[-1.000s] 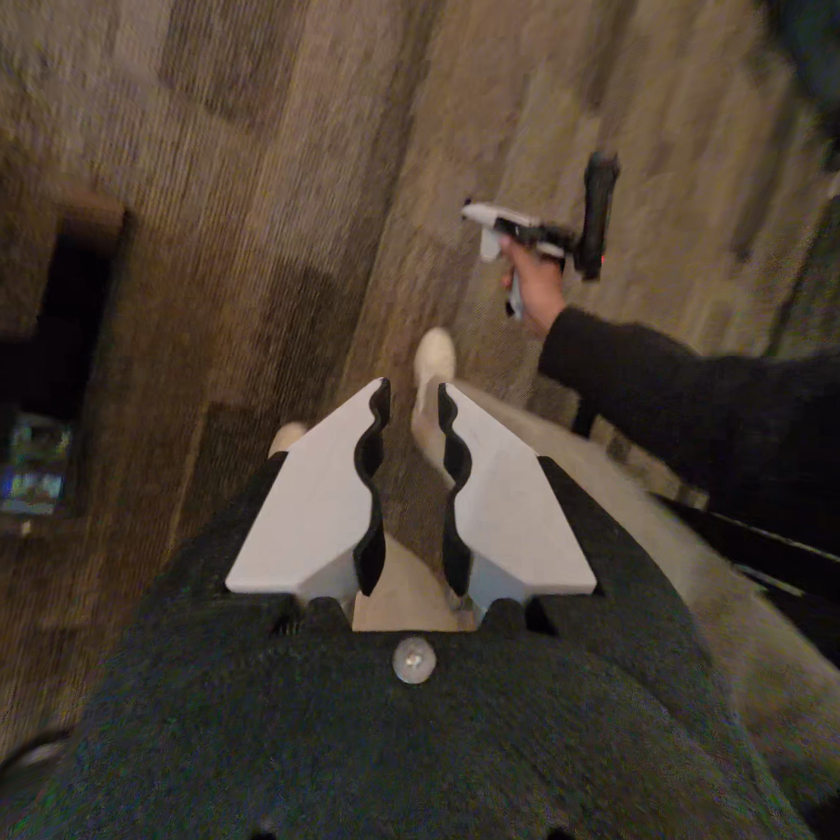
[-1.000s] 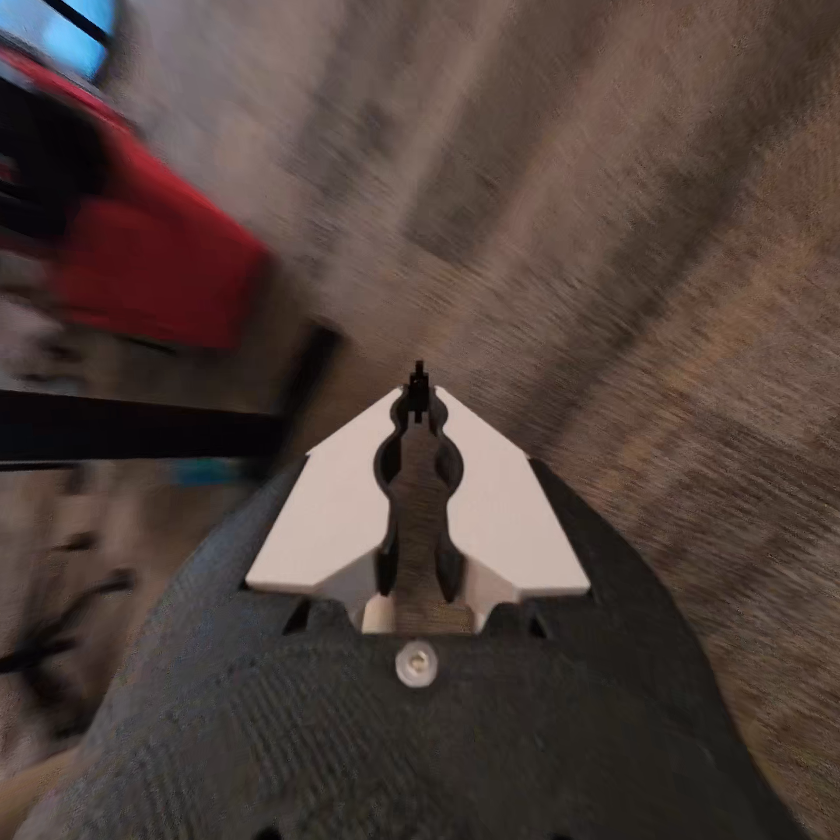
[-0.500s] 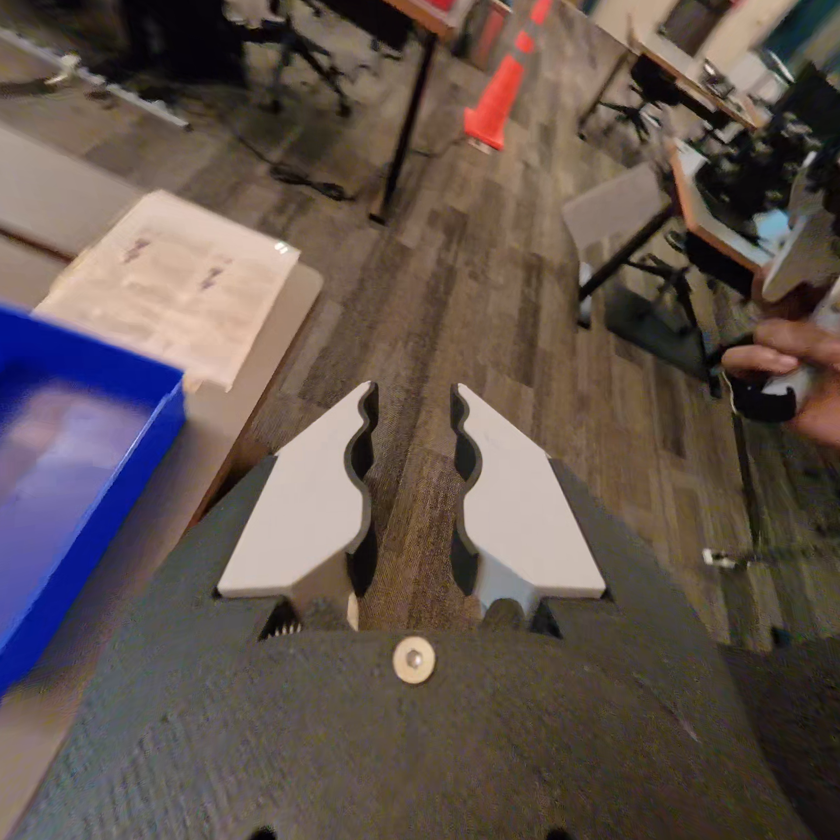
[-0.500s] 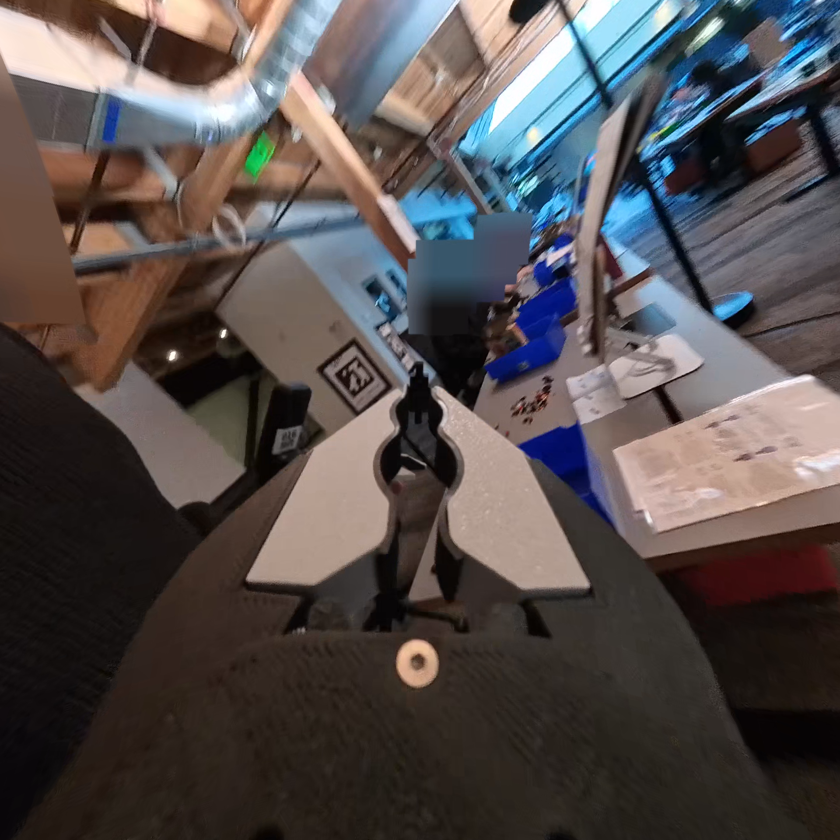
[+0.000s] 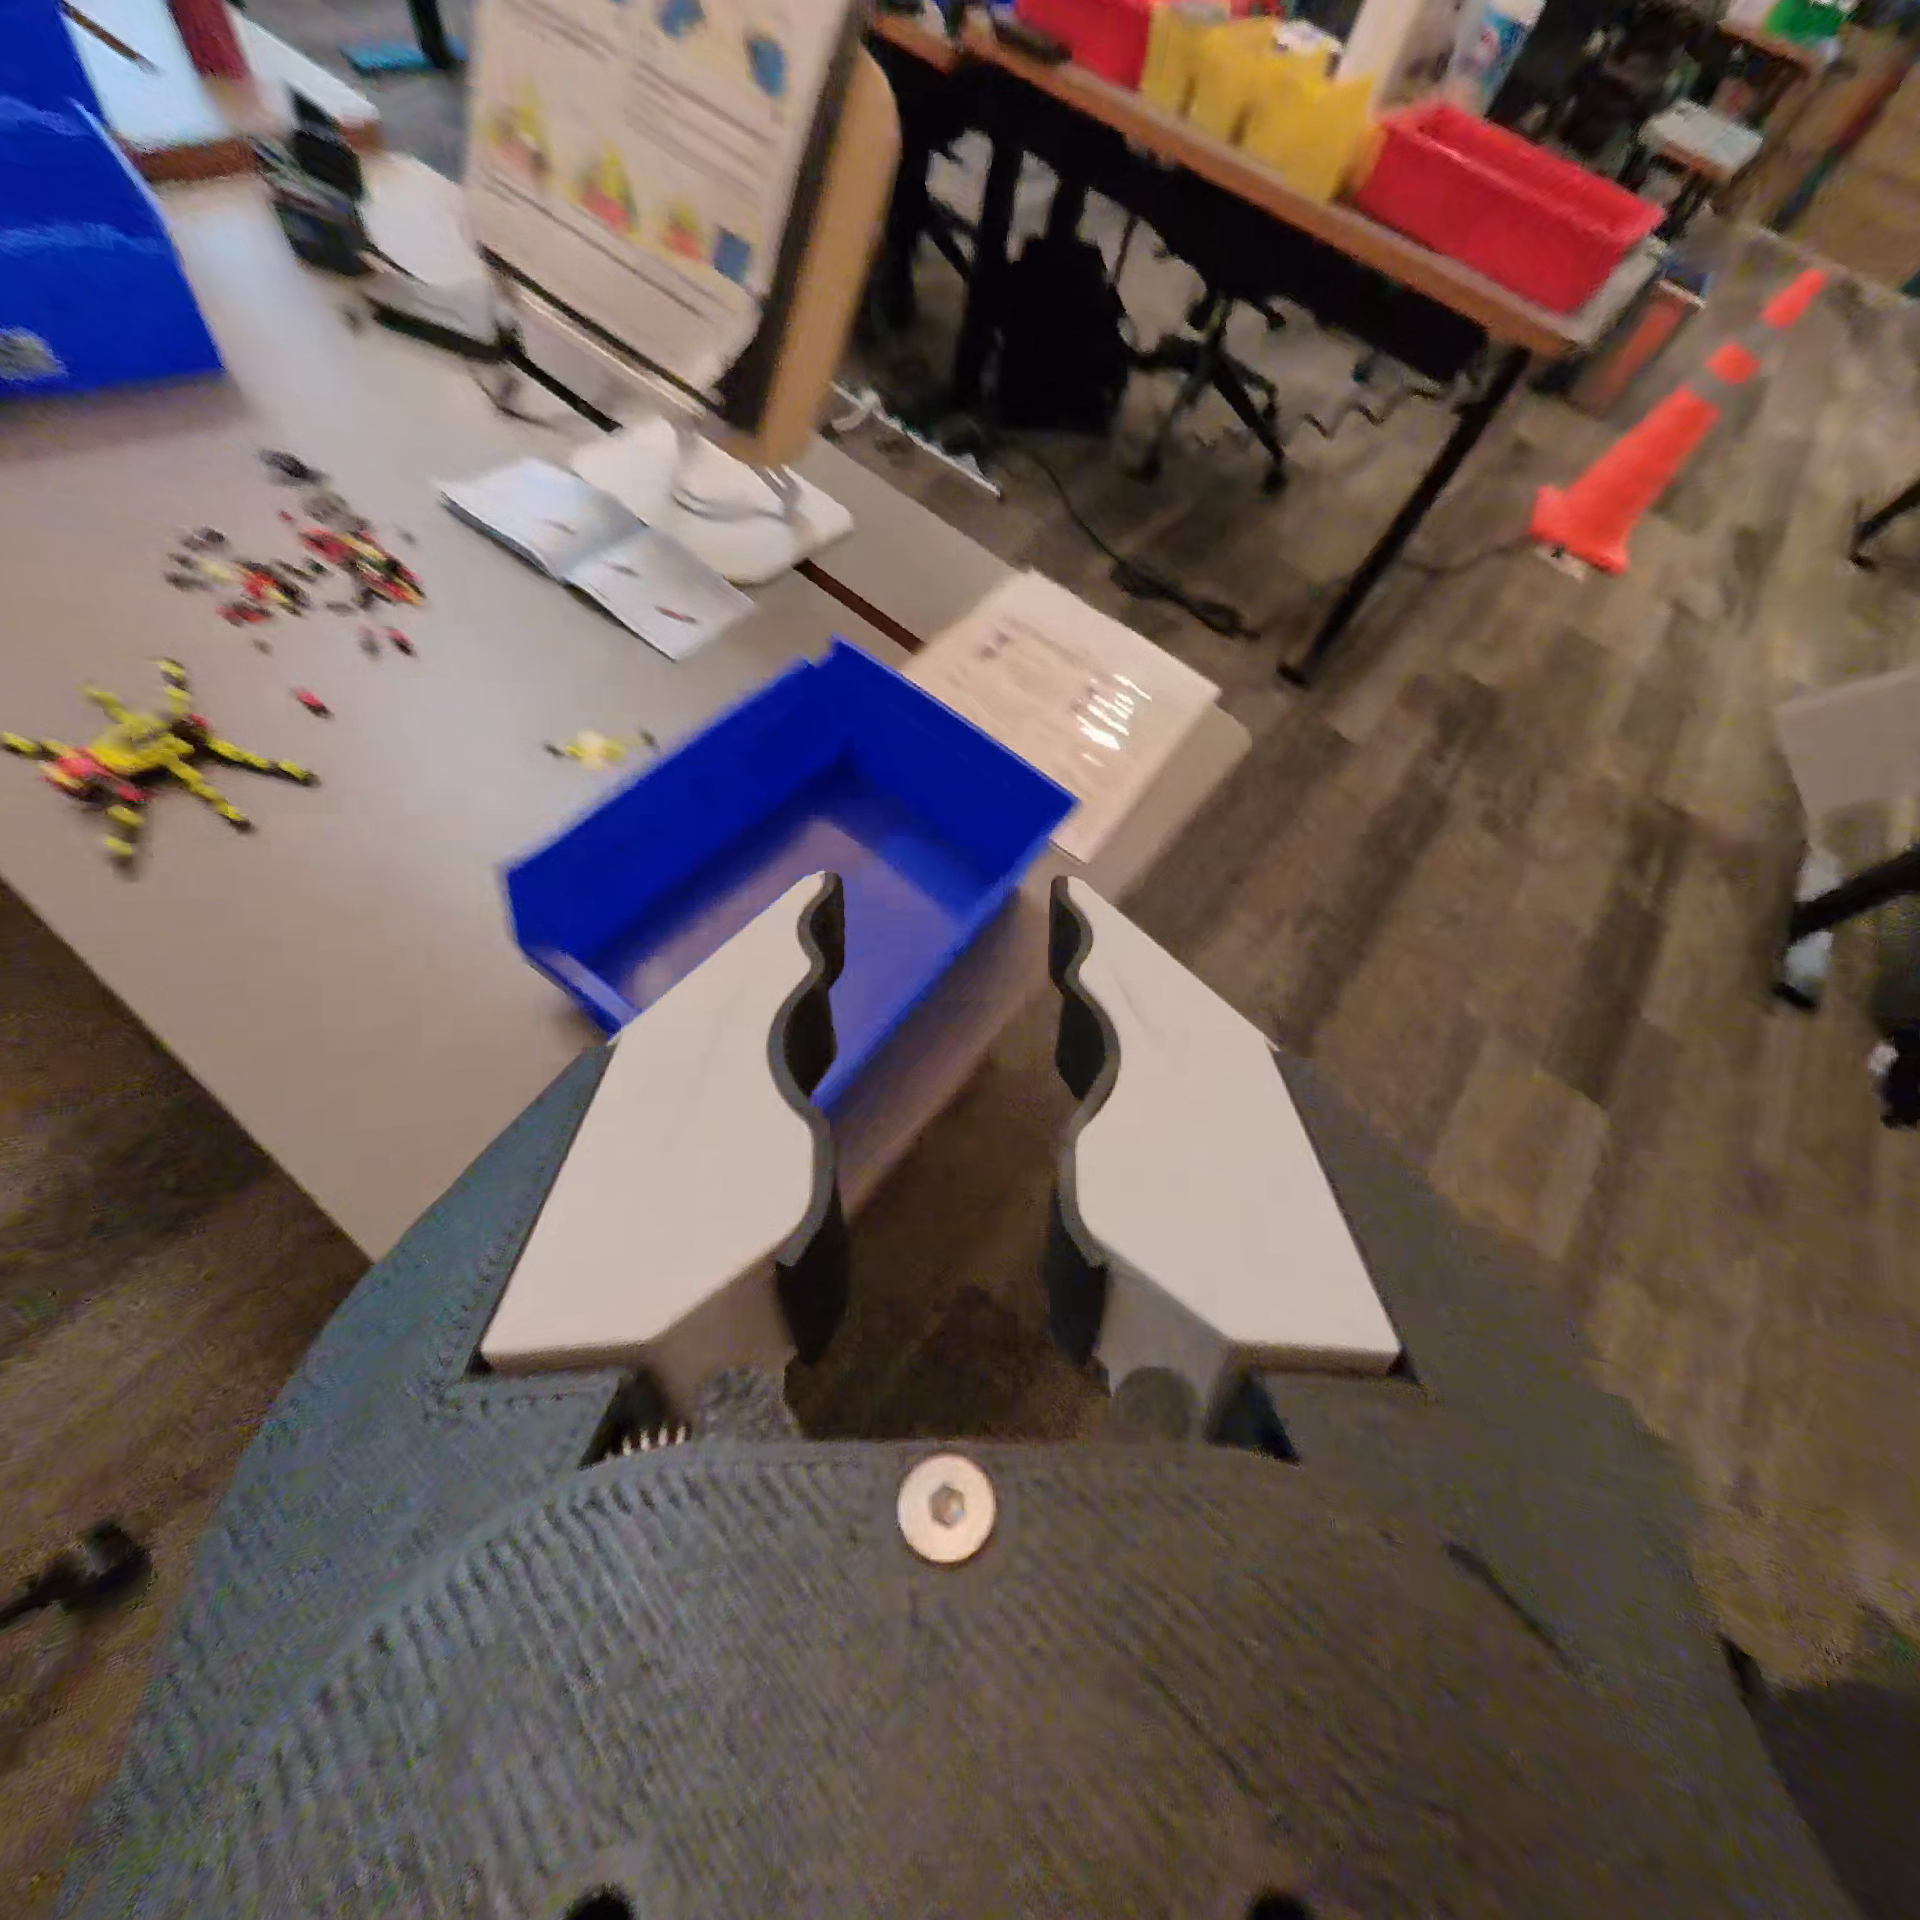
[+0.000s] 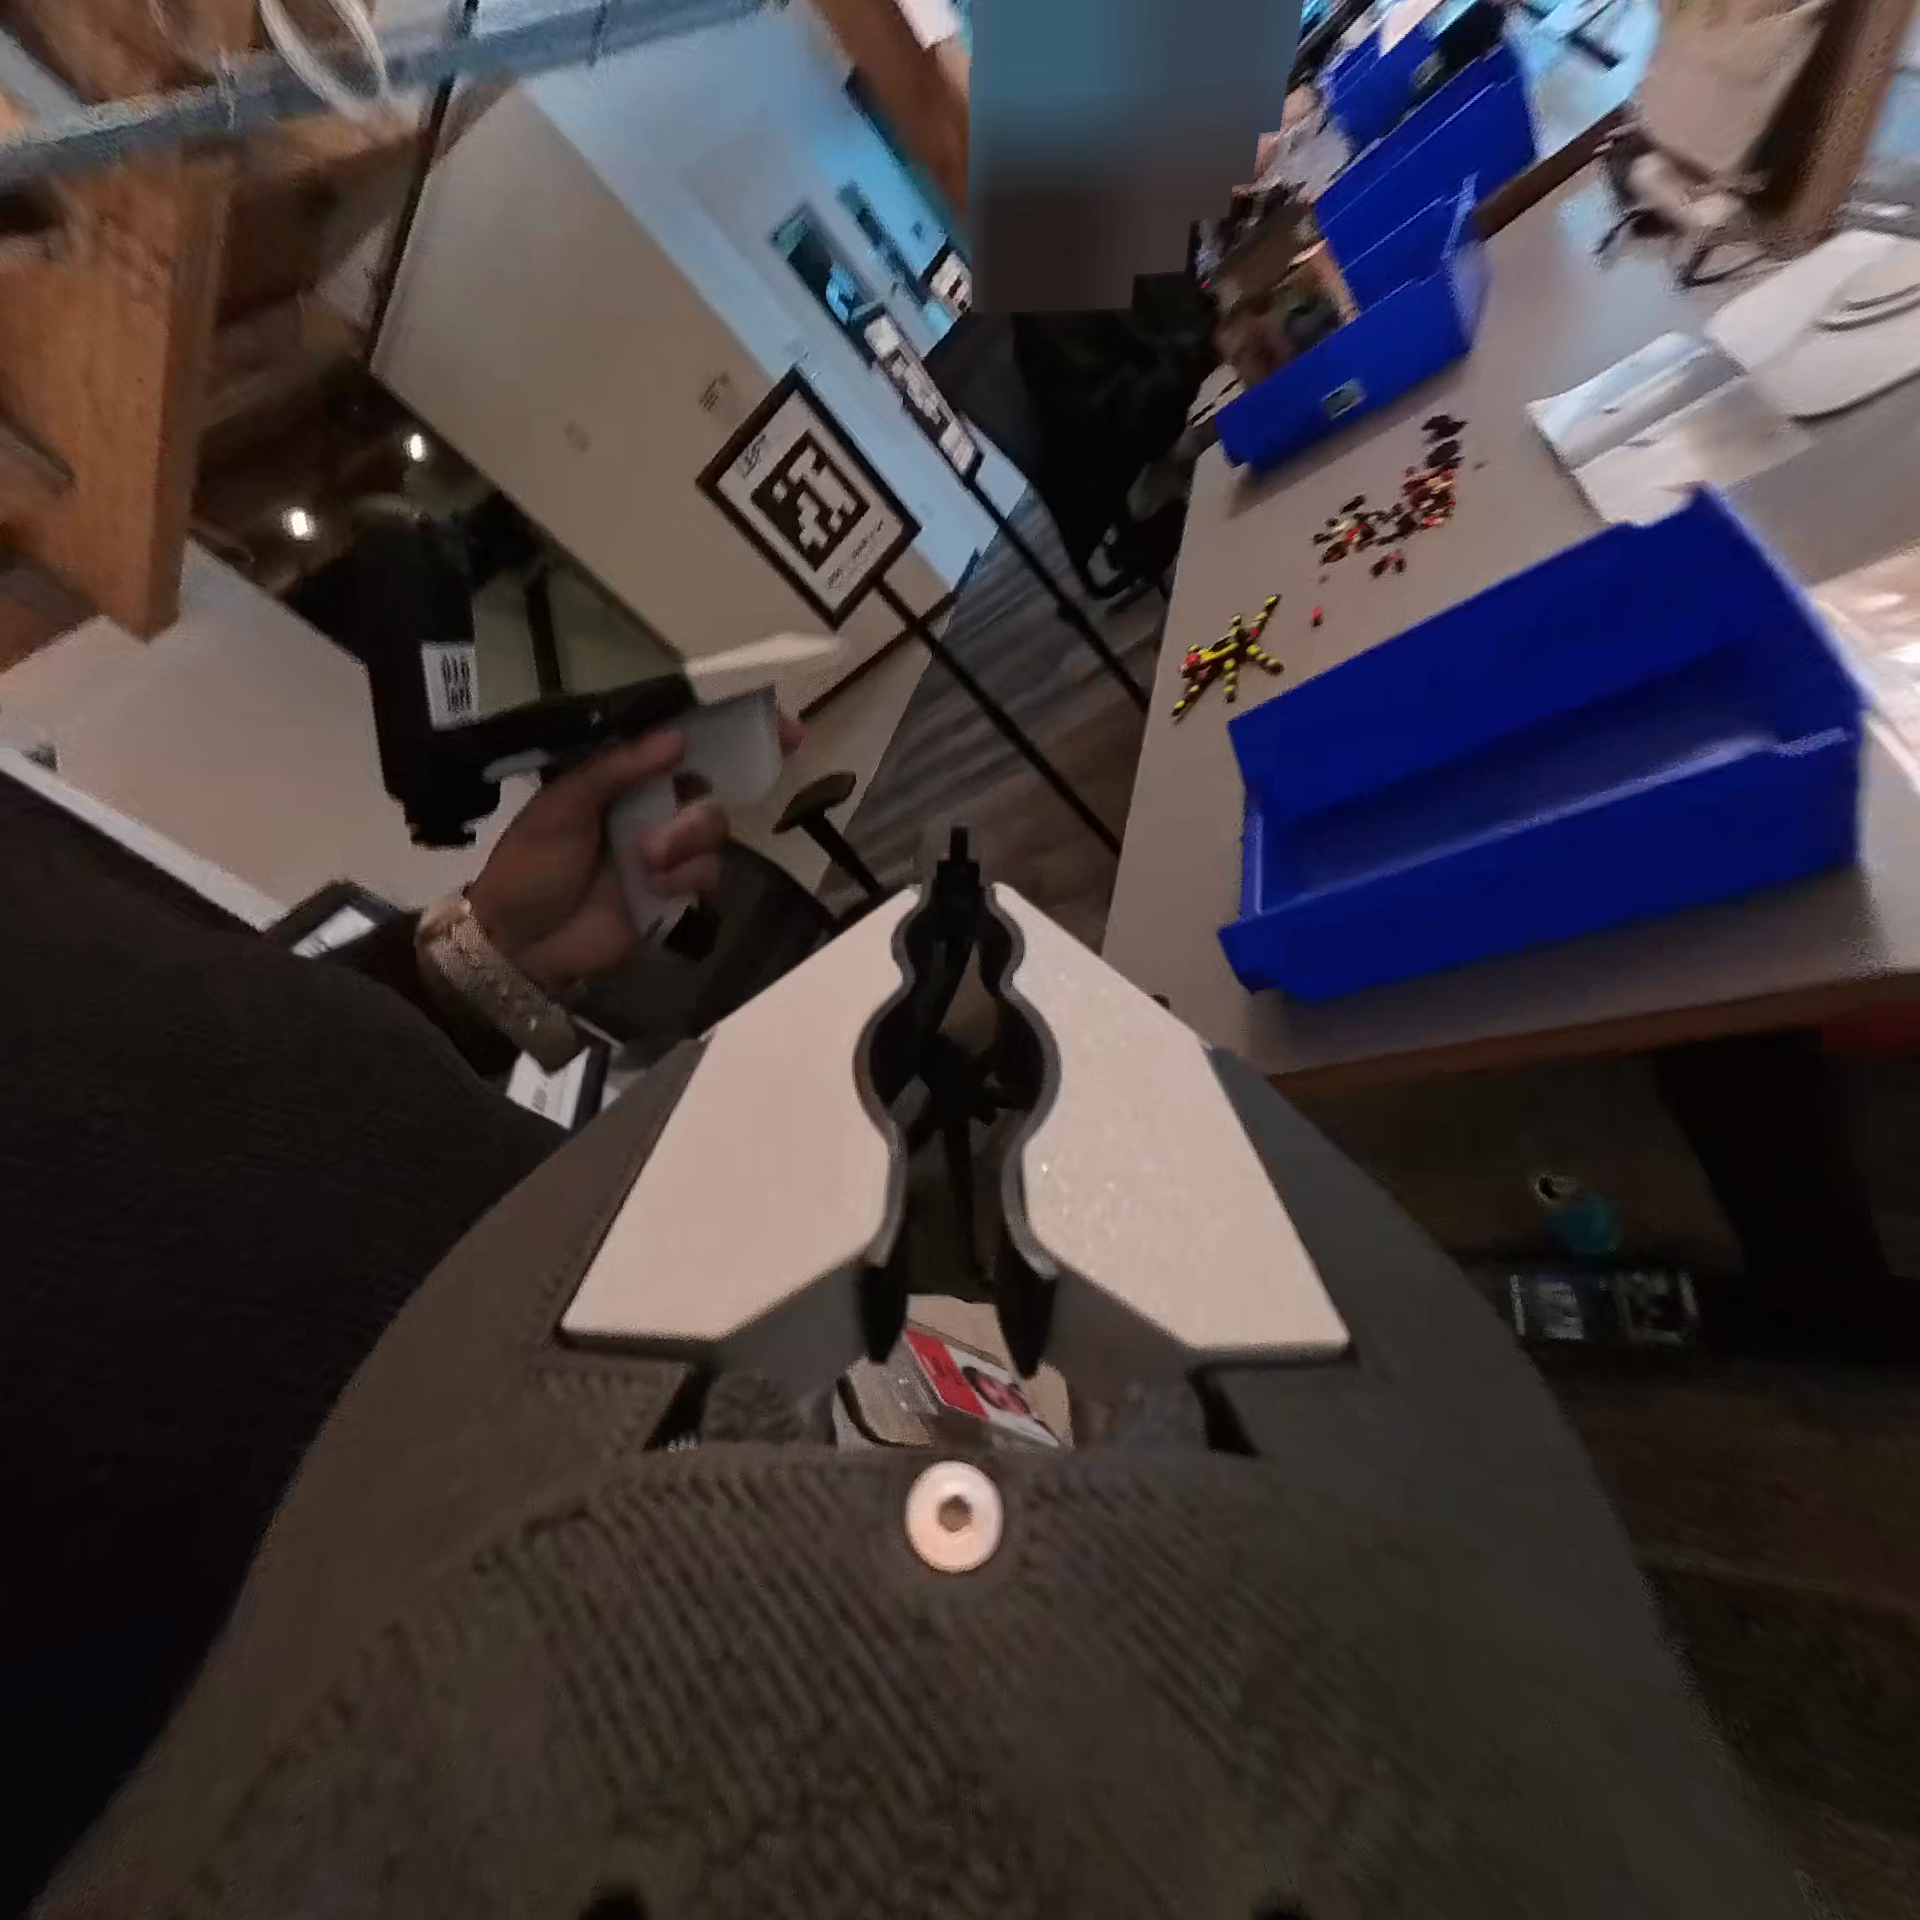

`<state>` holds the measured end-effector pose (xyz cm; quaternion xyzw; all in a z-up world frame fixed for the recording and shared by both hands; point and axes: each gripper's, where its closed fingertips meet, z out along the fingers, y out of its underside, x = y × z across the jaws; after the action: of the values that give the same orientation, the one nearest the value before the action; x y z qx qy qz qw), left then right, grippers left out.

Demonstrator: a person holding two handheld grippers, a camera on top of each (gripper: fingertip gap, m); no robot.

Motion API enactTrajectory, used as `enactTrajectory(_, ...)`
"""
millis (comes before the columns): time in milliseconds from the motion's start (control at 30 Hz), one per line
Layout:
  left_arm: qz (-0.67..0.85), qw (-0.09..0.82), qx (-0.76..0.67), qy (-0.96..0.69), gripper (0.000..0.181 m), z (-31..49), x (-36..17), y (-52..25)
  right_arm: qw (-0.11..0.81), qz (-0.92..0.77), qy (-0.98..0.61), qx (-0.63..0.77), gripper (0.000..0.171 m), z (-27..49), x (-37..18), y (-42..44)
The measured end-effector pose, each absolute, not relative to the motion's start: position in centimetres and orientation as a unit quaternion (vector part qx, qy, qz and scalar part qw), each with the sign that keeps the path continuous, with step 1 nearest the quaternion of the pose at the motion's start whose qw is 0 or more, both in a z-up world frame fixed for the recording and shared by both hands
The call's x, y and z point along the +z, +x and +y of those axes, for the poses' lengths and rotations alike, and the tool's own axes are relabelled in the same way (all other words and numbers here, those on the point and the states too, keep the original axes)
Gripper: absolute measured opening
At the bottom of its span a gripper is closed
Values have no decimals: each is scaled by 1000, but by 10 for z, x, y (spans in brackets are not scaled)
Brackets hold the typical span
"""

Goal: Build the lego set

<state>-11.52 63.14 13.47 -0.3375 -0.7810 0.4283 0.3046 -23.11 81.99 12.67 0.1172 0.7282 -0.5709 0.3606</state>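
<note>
Off the near corner of the grey tabletop (image 5: 343, 966), the left gripper (image 5: 940, 914) hangs in the air with its two pale fingers (image 5: 686, 1143) spread well apart and nothing between them. Just beyond its tips an empty blue bin (image 5: 790, 821) sits at the tabletop's corner, and a clear-sleeved sheet (image 5: 1060, 696) lies beside the bin at the far edge. Farther left on the tabletop rests a partly built yellow, black and red lego model (image 5: 135, 758), spidery in shape, with a scatter of loose lego pieces (image 5: 301, 571) behind it and one small yellow piece (image 5: 597, 746) lying apart, near the bin. An open instruction booklet (image 5: 597, 556) lies by the white foot of an upright display board (image 5: 665, 166). An orange traffic cone (image 5: 1631, 468) stands on the floor to the right.

In the right wrist view, the right gripper (image 6: 956, 904) is held away from the tabletop (image 6: 1195, 831), its fingers drawn together at the tips on a thin black lego piece (image 6: 954, 873) that pokes out past them. The same blue bin (image 6: 1538, 758) lies to its right, the lego model (image 6: 1231, 660) and loose pieces (image 6: 1387, 520) beyond it. To the left, a hand (image 6: 592, 883) grips the handle of the other gripper (image 6: 644, 748), whose fingers are not clear from here.
</note>
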Motion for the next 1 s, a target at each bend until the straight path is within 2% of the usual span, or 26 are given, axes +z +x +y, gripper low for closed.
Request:
enactTrajectory(133,-739,251,535,-323,37,504,161,-85,321,760,60,-561,6,731,126,-187)
enactTrajectory(233,-683,246,589,-356,47,417,188,-82,289,755,77,-583,6,662,134,-170)
enactTrajectory(400,-634,258,615,-391,48,317,225,-93,253,762,86,-590,6,578,159,-131)
enactTrajectory(500,-640,303,597,-377,48,291,235,-87,172,803,45,-569,6,558,161,-113)
enactTrajectory(567,-645,295,593,-381,48,281,232,-76,139,815,37,-561,6,552,155,-109)
enactTrajectory(833,-680,269,548,-406,45,267,196,-34,160,839,47,-518,6,492,55,-86)
enactTrajectory(1000,-643,244,538,-487,41,207,174,-43,164,818,114,-539,6,421,22,-81)
